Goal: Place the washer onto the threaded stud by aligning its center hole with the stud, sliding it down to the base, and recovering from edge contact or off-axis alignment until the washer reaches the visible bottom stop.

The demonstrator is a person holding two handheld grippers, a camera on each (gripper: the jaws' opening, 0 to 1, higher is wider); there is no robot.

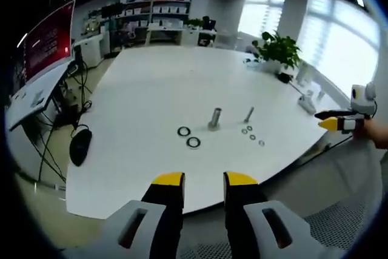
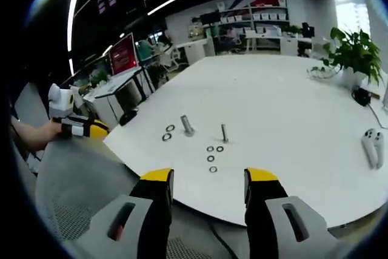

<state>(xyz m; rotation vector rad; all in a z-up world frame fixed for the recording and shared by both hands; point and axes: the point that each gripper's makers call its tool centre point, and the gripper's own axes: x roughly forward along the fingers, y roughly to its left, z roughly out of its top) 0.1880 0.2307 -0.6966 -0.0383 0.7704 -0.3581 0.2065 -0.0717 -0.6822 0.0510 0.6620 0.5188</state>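
White and broad, the table (image 1: 157, 89) sits in an office with shelves along the far wall and bright windows to one side. Near its middle stand two upright metal pieces: a thick threaded stud (image 1: 215, 118) and, just beside it, a thinner bolt (image 1: 249, 113). Two larger washers (image 1: 188, 137) lie flat on the tabletop near the thick stud, apart from each other and not on it. A scatter of small washers (image 1: 251, 134) lies by the base of the thin bolt. In the right gripper view the same stud (image 2: 187, 125), bolt (image 2: 224, 132), large washers (image 2: 168, 133) and small washers (image 2: 212, 156) appear.

At the table's far edge a potted plant (image 1: 279, 50) stands, its pot holding green leafy stems.

Both tools hang off the near edge, well apart from the parts. The left gripper (image 1: 204, 180) has its jaws spread wide with nothing between them; the right gripper (image 2: 208, 177) is likewise wide and holds nothing
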